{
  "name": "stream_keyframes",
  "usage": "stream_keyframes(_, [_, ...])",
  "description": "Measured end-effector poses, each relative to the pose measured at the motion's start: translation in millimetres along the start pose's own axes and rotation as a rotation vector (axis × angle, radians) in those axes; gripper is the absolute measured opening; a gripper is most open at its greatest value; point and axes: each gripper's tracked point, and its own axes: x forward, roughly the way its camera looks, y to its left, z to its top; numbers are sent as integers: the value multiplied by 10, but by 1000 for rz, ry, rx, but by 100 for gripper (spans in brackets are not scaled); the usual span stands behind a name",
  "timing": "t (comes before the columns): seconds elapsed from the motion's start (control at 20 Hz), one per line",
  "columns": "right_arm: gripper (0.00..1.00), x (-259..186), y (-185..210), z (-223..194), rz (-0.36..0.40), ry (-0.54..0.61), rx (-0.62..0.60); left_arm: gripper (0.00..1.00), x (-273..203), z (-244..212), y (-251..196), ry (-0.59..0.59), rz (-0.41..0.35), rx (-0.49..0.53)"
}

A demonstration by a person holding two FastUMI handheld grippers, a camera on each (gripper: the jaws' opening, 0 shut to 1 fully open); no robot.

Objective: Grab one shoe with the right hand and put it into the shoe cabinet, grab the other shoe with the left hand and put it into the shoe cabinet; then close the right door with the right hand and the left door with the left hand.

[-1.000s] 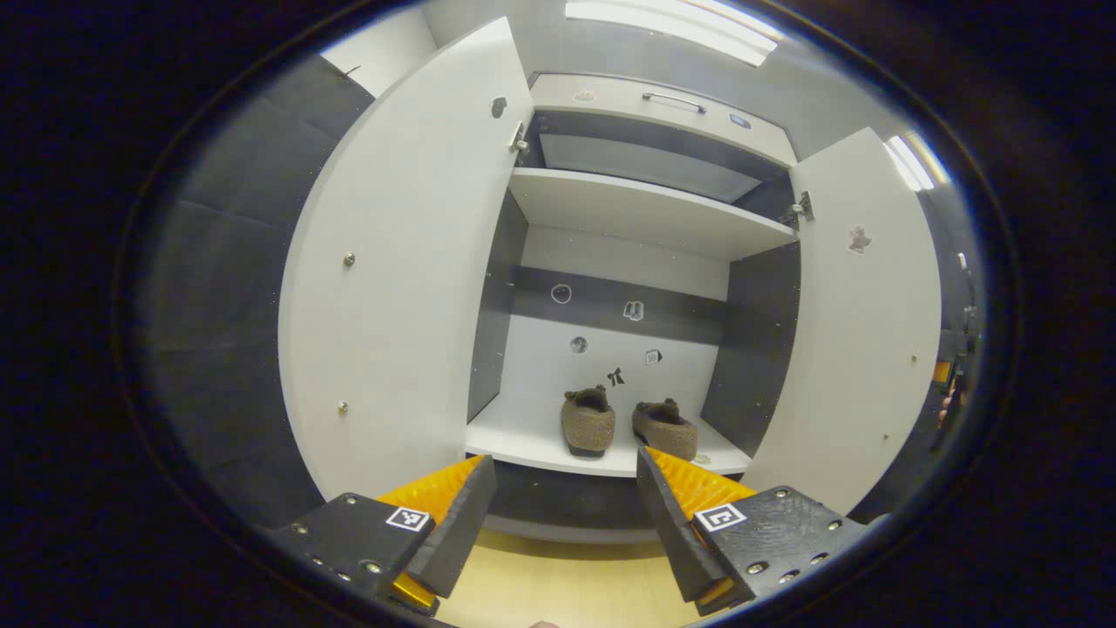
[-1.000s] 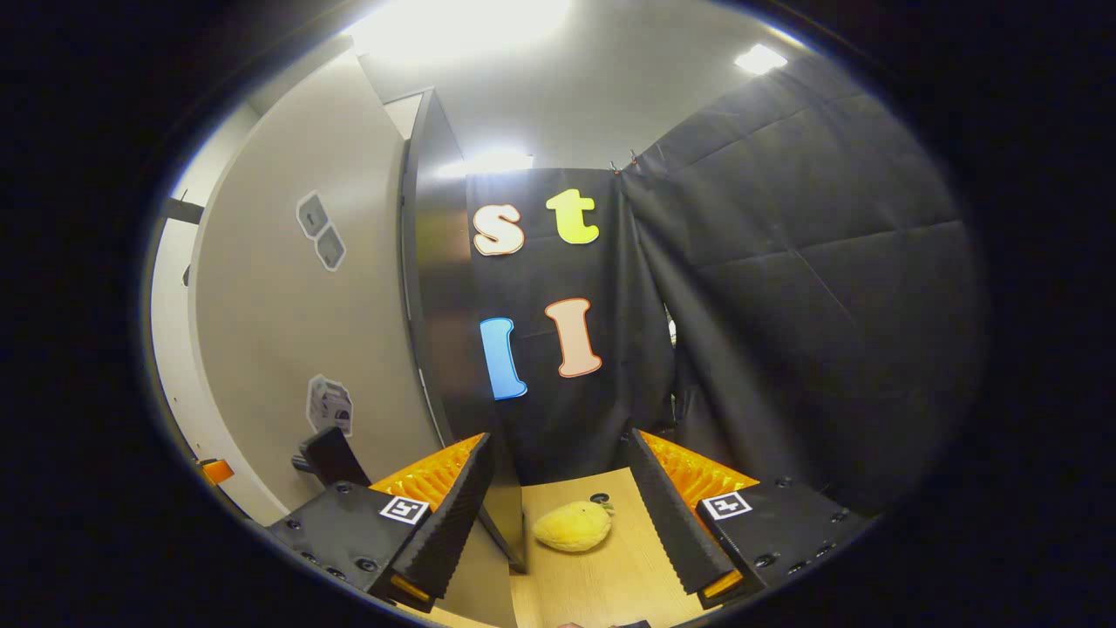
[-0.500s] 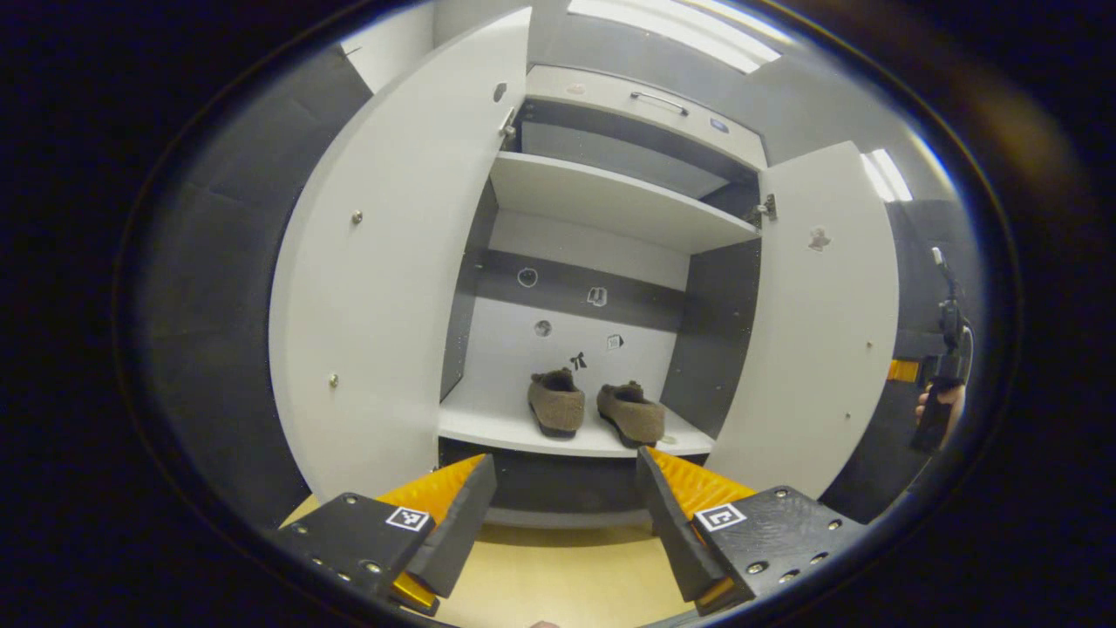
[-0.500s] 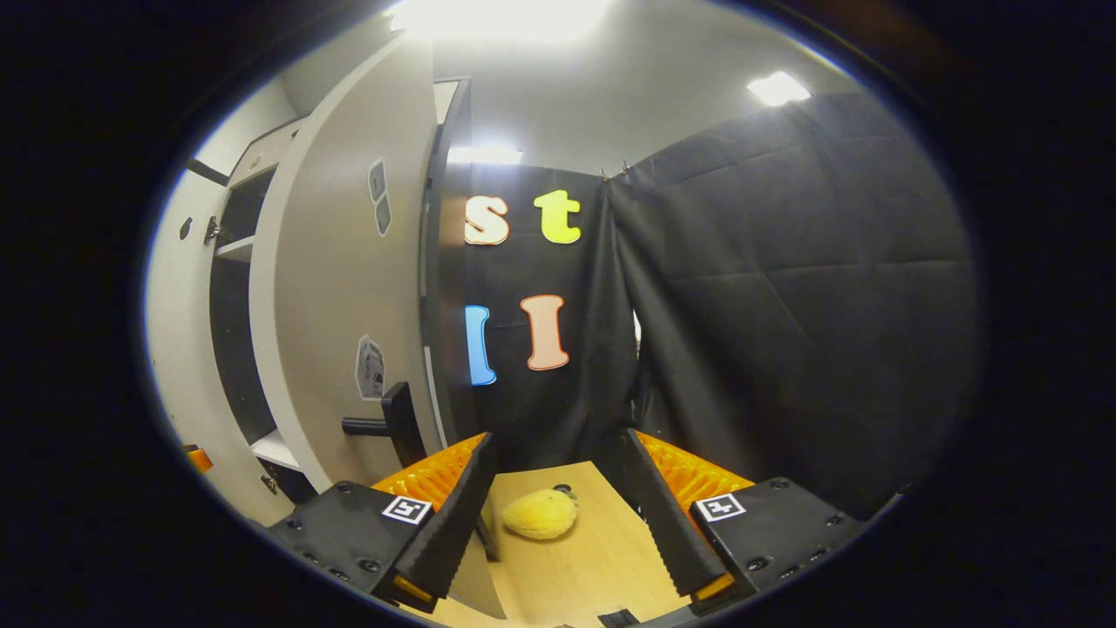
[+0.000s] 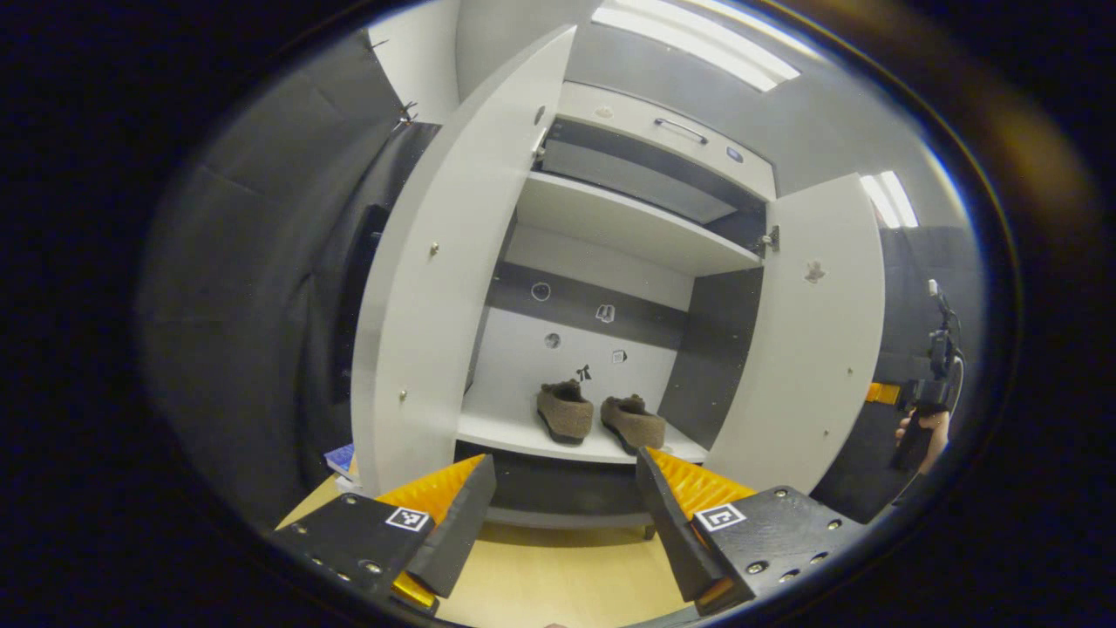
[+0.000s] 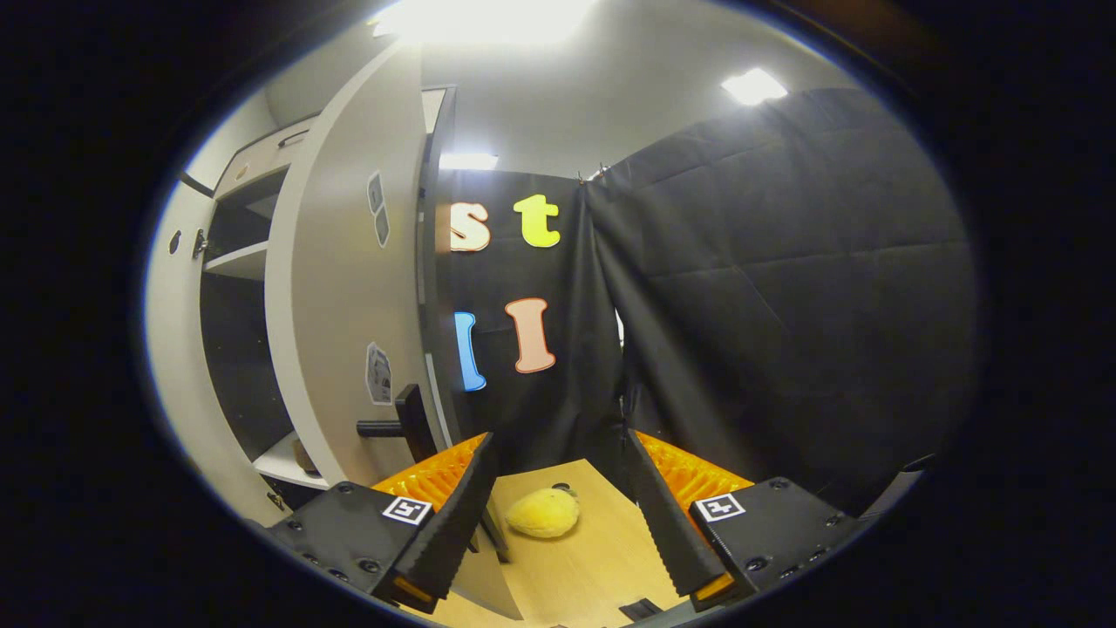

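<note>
Two brown shoes stand side by side on the bottom shelf of the white shoe cabinet. Both doors hang open: the left door and the right door. My left gripper is open and empty, back from the cabinet over the wooden floor. My right gripper is open and empty beside the outer face of the right door, close to its dark handle. In the left gripper view, the right gripper and a hand show past the right door's edge.
A yellow plush toy lies on the wooden floor between my right fingers' line of sight. Black cloth walls enclose the booth. A drawer with a handle tops the cabinet. Something blue lies on the floor left of the left door.
The left gripper has drawn back and swung left, so the left door's outer edge now shows. The right gripper has shifted to the outside of the right door, near its handle.
</note>
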Motion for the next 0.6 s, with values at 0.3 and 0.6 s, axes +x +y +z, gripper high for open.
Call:
stream_keyframes(0.3, [96, -91, 222, 13, 47, -19, -1, 93, -271, 104, 190, -35, 61, 27])
stream_keyframes(0.6, [96, -144, 631, -58, 156, -4, 49, 93, -415, 228, 333, -62, 82, 64])
